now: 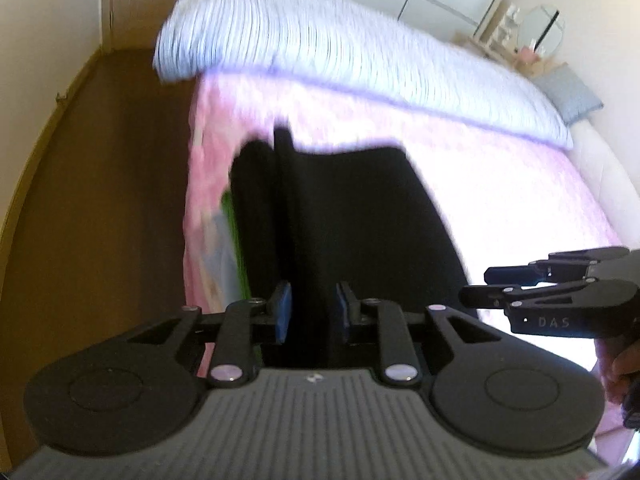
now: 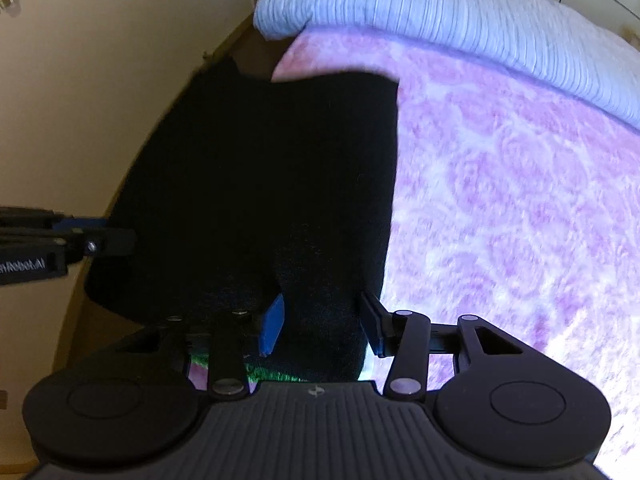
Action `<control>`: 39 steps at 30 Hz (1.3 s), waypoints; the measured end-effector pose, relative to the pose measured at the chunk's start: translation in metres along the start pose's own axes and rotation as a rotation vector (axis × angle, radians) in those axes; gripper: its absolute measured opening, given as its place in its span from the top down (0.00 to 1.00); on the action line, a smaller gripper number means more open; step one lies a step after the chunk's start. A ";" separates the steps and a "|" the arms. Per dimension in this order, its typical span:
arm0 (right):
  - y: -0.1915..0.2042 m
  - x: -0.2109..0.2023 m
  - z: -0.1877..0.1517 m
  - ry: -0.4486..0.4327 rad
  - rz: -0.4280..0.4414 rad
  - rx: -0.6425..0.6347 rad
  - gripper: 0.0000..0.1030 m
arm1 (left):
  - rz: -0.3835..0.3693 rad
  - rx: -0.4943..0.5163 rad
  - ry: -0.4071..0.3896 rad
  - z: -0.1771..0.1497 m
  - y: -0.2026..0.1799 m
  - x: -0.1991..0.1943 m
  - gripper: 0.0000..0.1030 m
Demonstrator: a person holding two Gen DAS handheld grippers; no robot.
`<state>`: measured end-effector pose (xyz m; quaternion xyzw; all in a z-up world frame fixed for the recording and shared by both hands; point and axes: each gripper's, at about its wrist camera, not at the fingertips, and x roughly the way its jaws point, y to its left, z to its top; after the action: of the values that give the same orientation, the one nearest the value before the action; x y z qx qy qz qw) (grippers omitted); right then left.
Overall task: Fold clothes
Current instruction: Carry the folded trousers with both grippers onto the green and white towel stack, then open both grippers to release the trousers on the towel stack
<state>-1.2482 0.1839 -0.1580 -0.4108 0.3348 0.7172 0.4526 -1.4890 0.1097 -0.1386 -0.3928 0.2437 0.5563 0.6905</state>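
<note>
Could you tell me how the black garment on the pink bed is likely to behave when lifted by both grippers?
The black fabric garment probably drapes limply: it hangs off the pink patterned bedspread. It looks thick and fuzzy, so likely grippy, not slippery.

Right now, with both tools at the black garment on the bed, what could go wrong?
1. The black garment lies at the bed's edge and partly overhangs it toward the floor; a pull that way could let it slide off.
2. The left tool and right tool both have cloth between their fingers, and the left view shows them near each other; they could bump.
3. Uneven pulls may bunch the cloth.
</note>
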 end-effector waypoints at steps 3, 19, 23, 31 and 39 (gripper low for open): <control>-0.007 -0.013 0.025 -0.052 0.008 -0.010 0.56 | 0.006 0.036 -0.023 0.026 -0.007 0.008 0.83; -0.037 0.083 0.086 0.015 0.101 0.009 0.77 | 0.031 -0.039 0.053 0.015 0.041 0.093 0.97; -0.034 0.071 0.089 -0.006 0.100 0.033 0.76 | 0.033 -0.034 0.073 0.025 0.034 0.077 0.97; -0.029 0.007 0.049 0.002 0.072 0.128 0.74 | 0.069 -0.012 0.113 0.022 0.011 0.054 0.89; -0.007 0.033 0.024 0.062 0.025 0.088 0.66 | 0.132 0.014 0.119 0.002 0.002 0.069 0.87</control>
<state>-1.2568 0.2195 -0.1774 -0.4085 0.3849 0.6943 0.4505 -1.4729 0.1511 -0.1918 -0.4036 0.3136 0.5744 0.6394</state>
